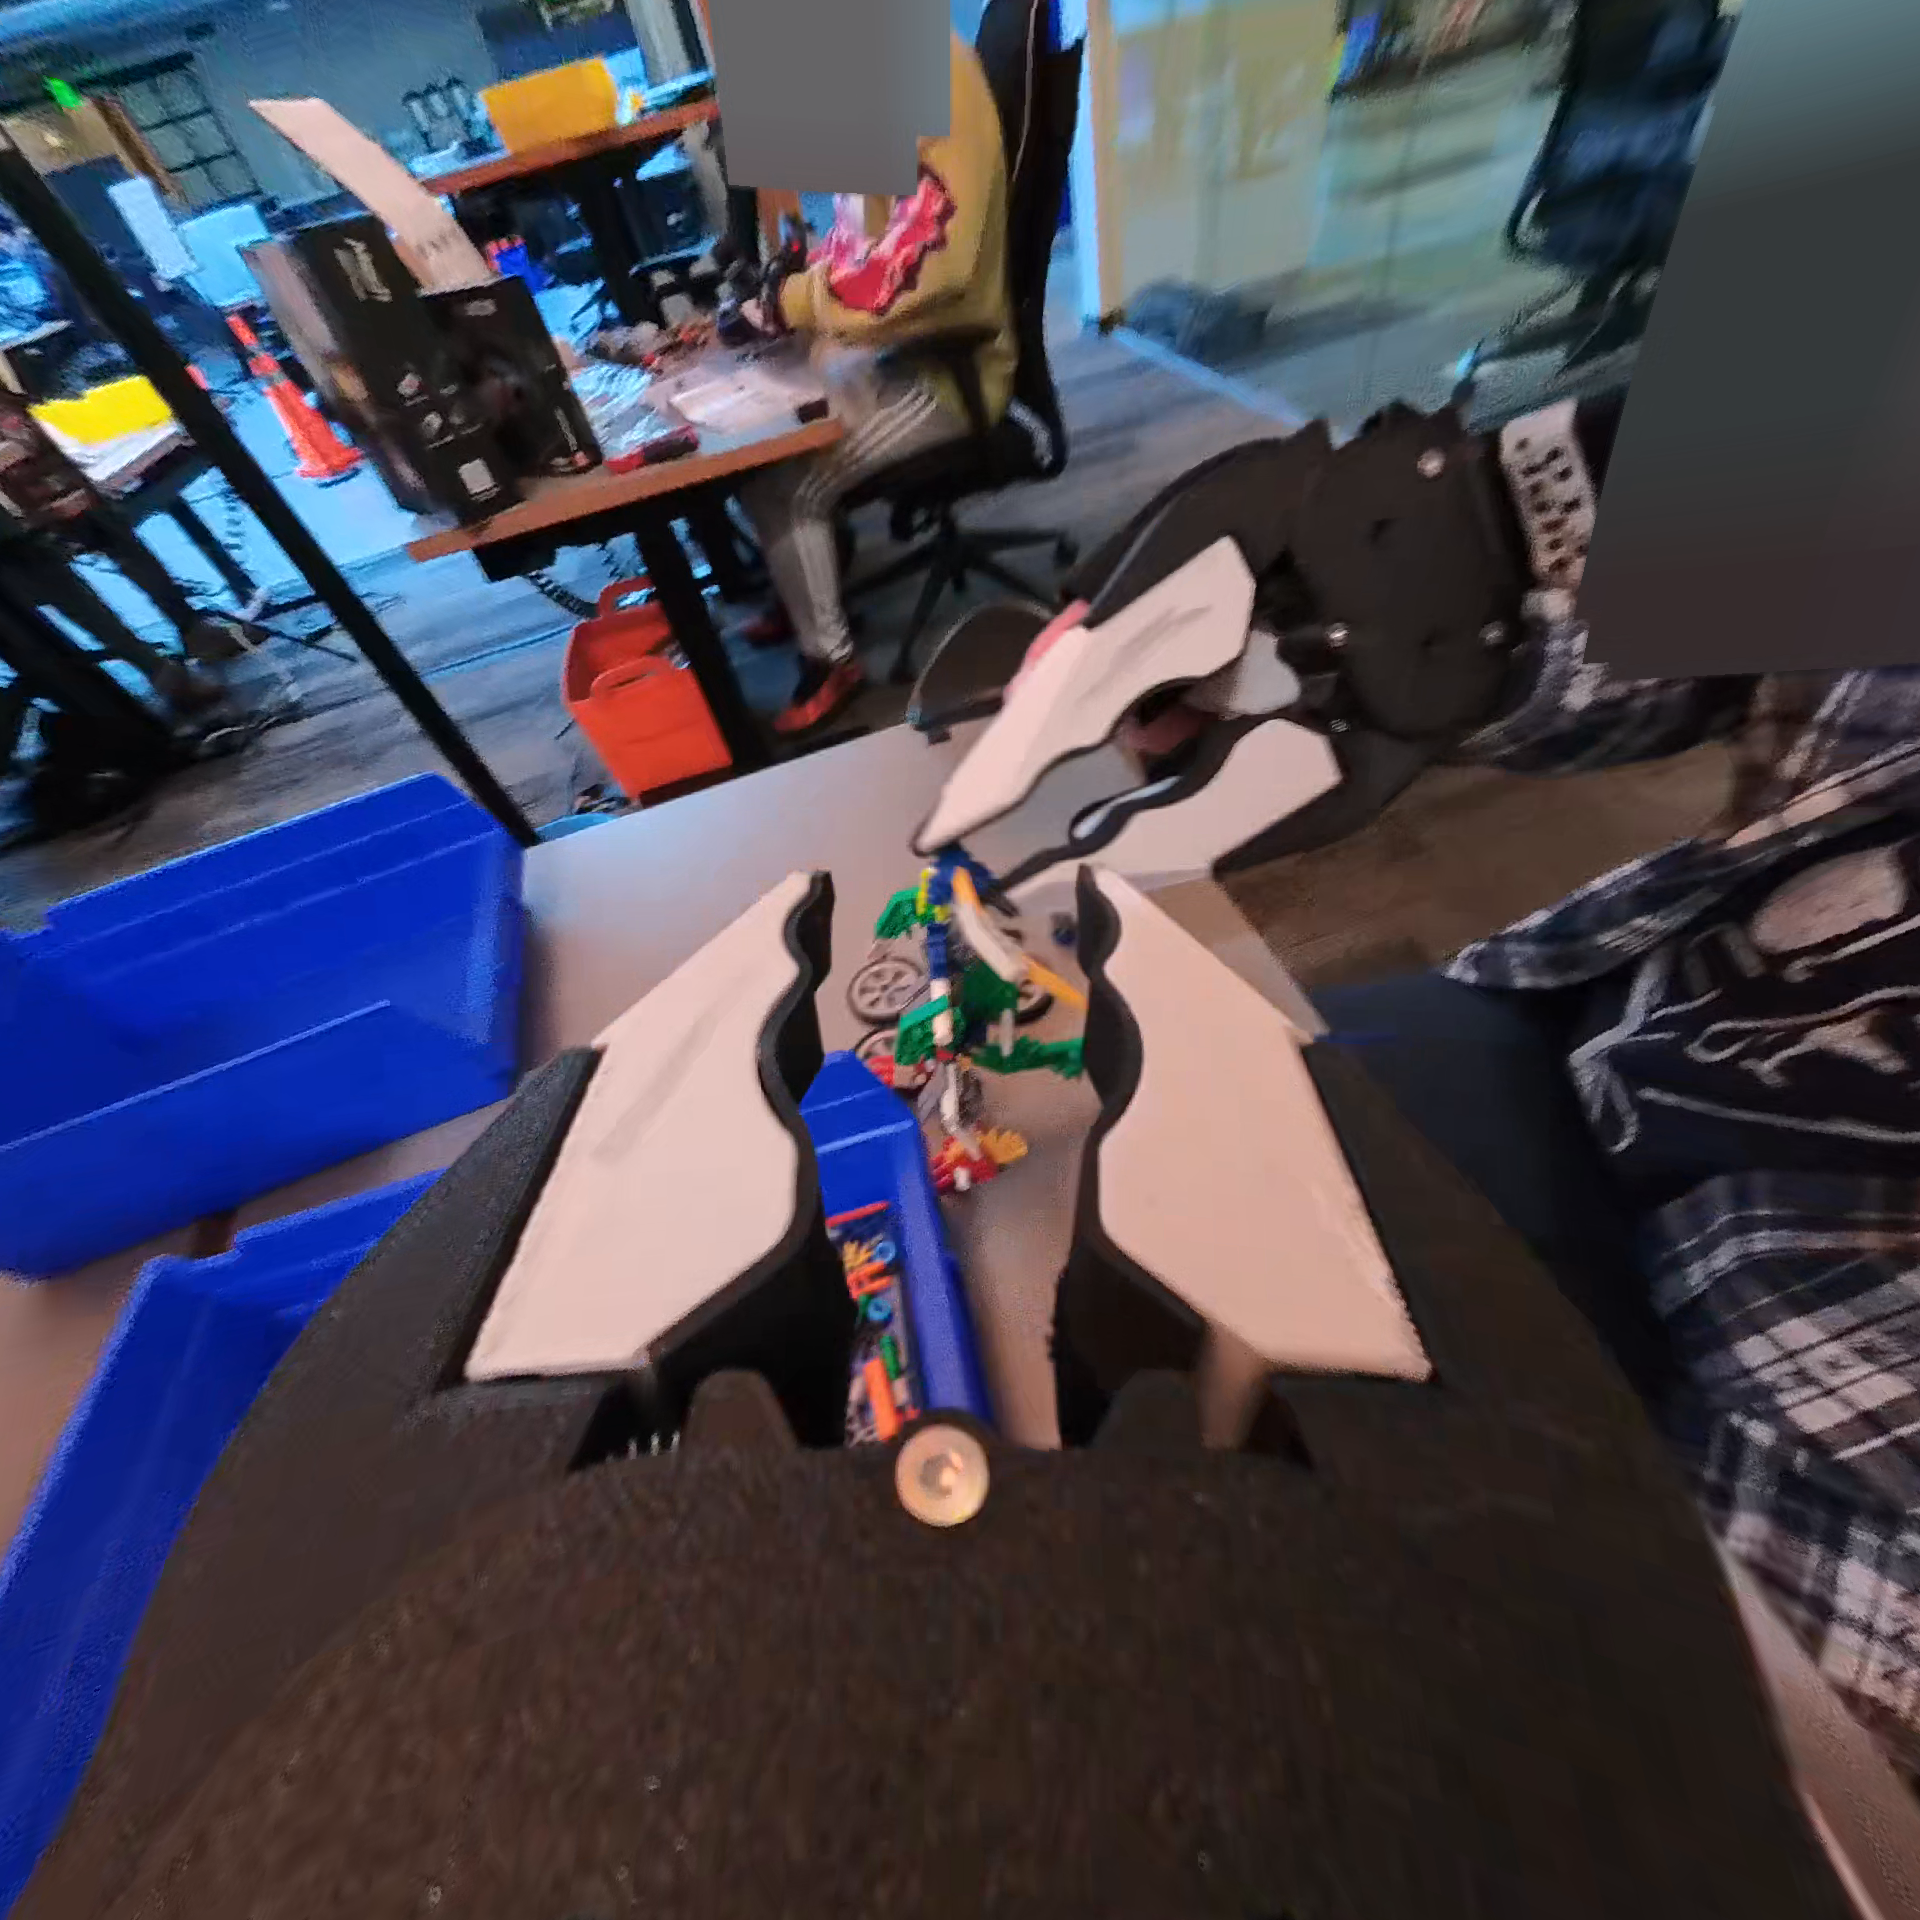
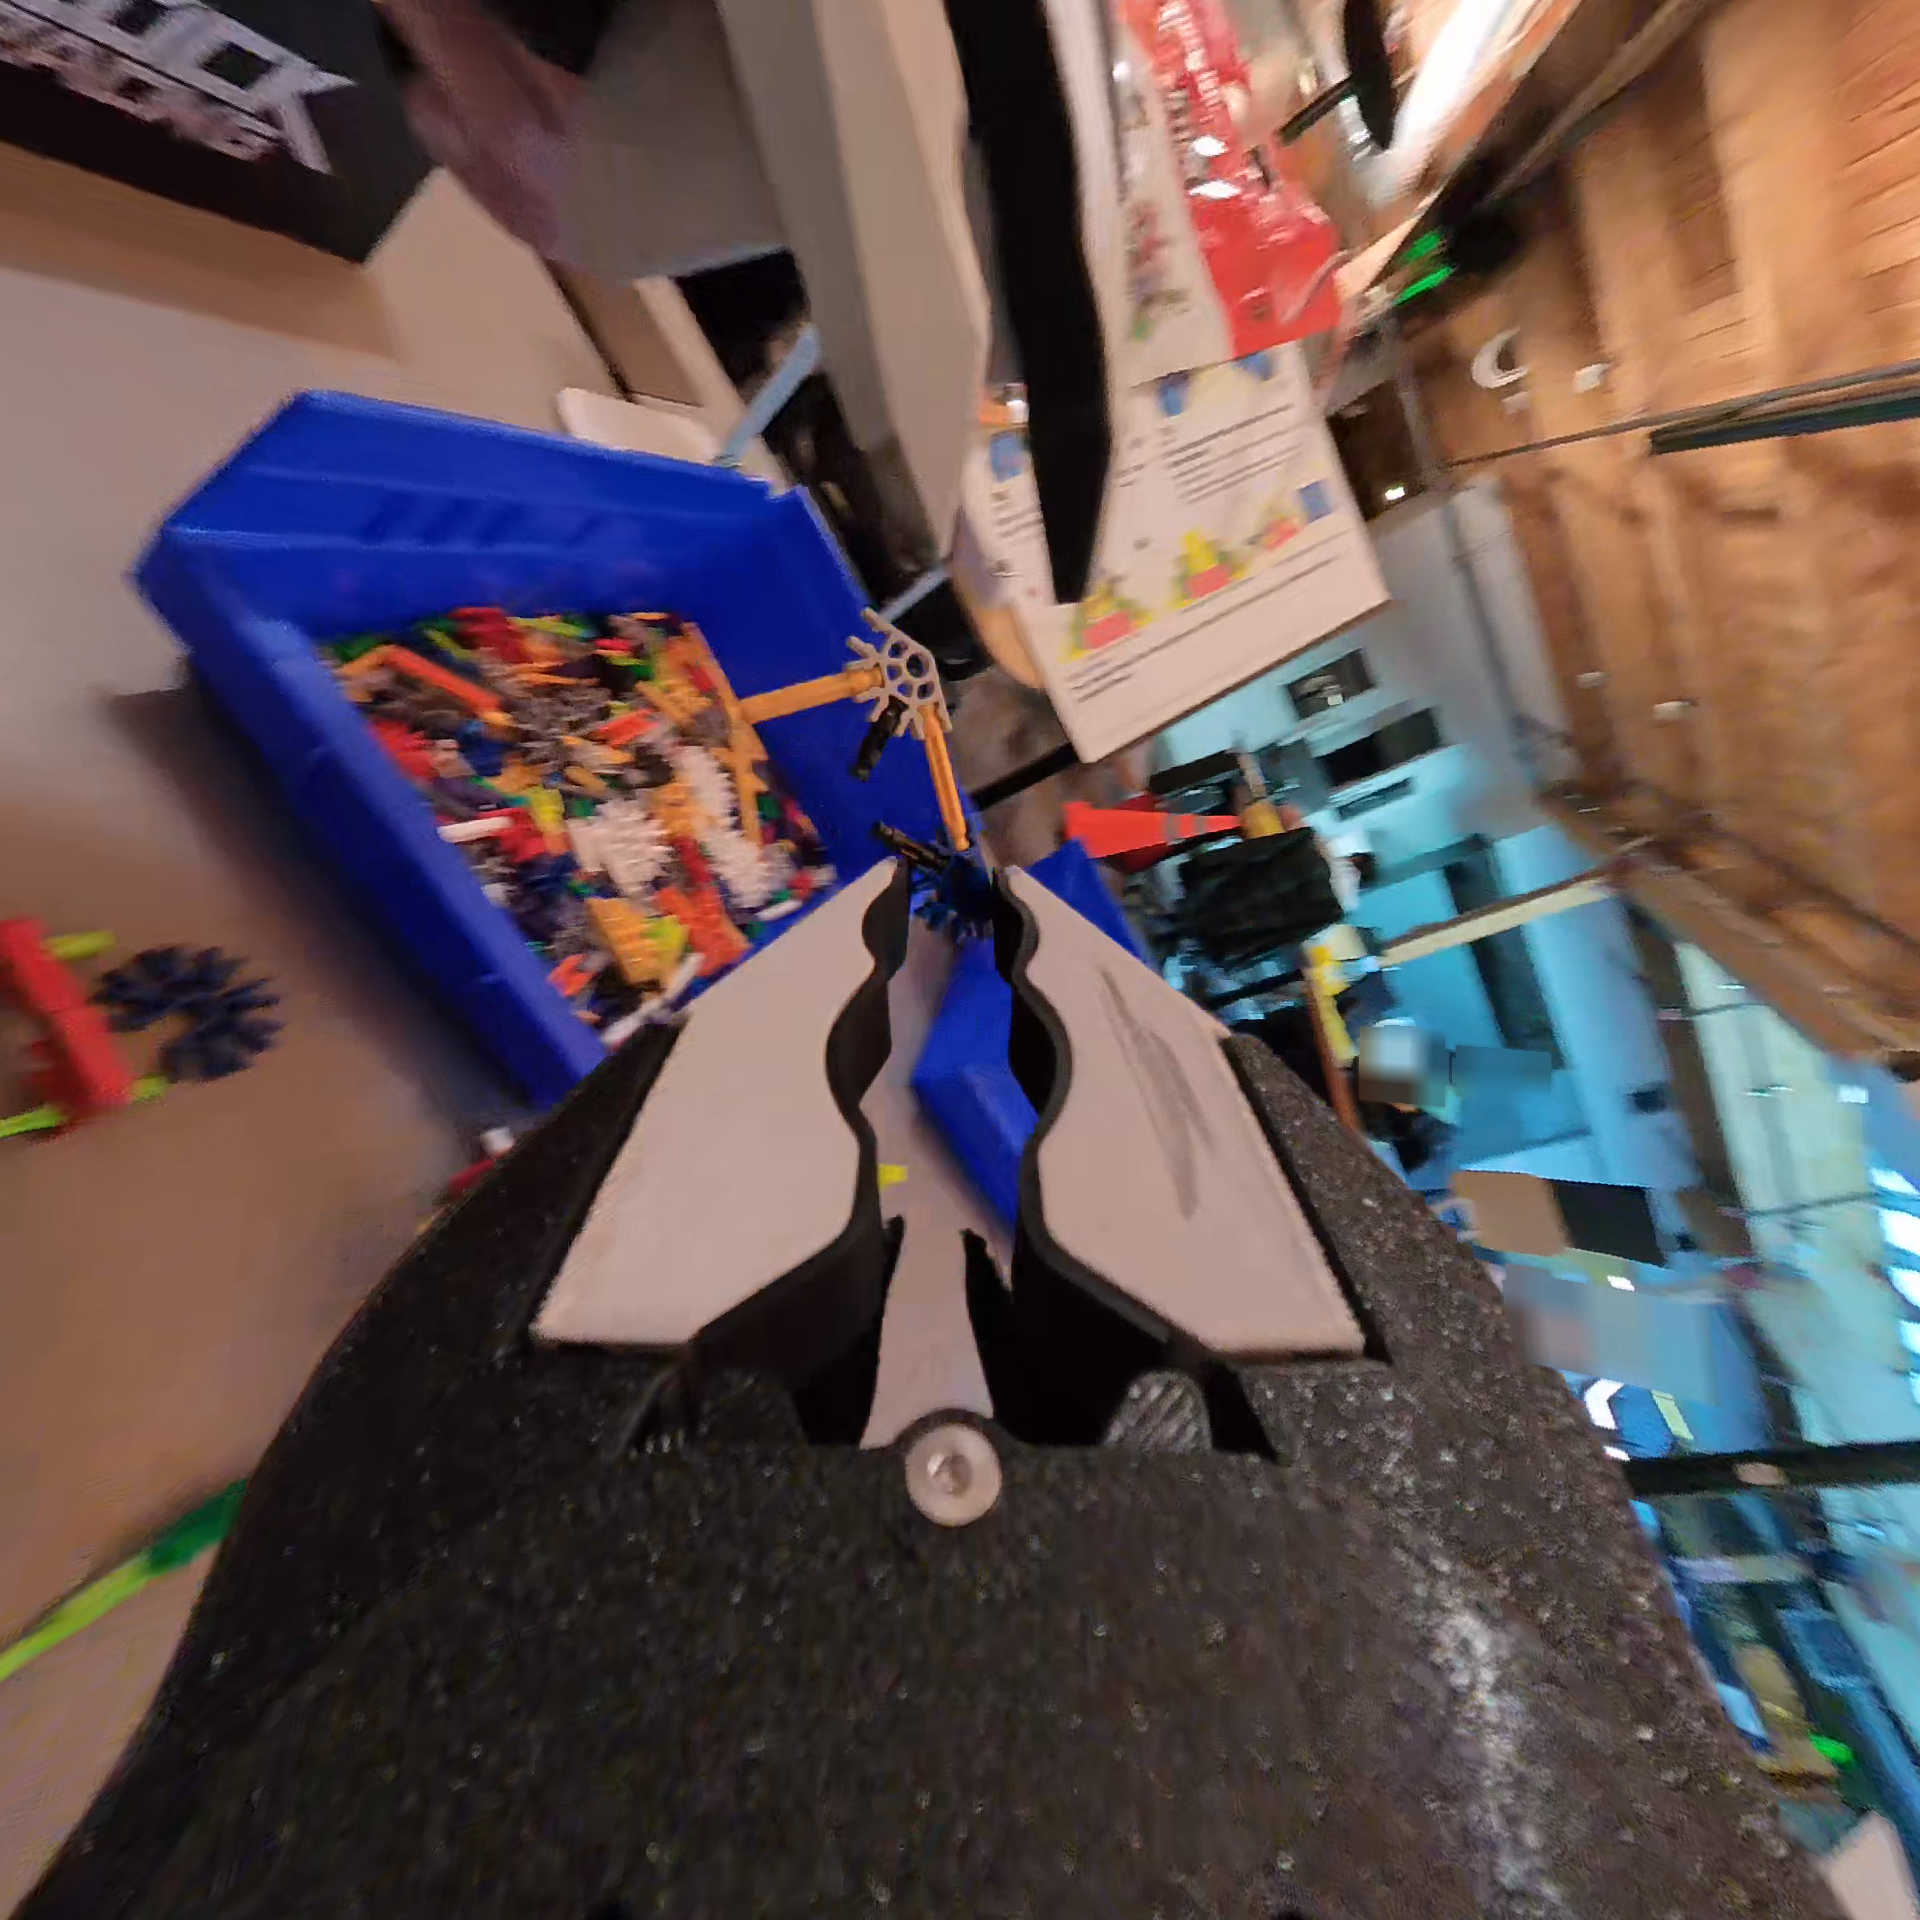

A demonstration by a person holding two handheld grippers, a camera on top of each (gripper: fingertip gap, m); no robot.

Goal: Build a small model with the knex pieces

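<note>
Left wrist view: two grippers show. The left gripper [image 1: 954, 914] has its tongs spread wide with nothing between them, hanging above a grey table [image 1: 675, 894]. Past its tips, at 12 o'clock, stands one toy model [image 1: 961, 997] of green, blue, yellow and white rods with spoked grey wheels, red-and-yellow pieces at its foot. The right gripper [image 1: 971, 842] reaches in from 2 o'clock, its tips at the top of the model; whether they touch it is unclear here. Two blue bins appear: a large blue bin [image 1: 260, 997] at 9 o'clock and a near blue bin [image 1: 894, 1226] under the left finger, with small coloured pieces inside. Behind, at 11 o'clock, a seated person [image 1: 894, 312] works at a wooden desk [image 1: 644, 488]; an orange bucket [image 1: 634, 696] sits on the floor.

Right wrist view, tilted and blurred: the right gripper's tongs are pinching a dark blue connector [image 2: 951, 894], from which orange rods [image 2: 951, 774] rise to a grey connector [image 2: 902, 675] at 12 o'clock. One blue bin of mixed pieces [image 2: 582, 790] lies at 10 o'clock on the tan tabletop [image 2: 208, 1299]; a red-and-blue assembly [image 2: 114, 1023] lies at 9 o'clock.
</note>
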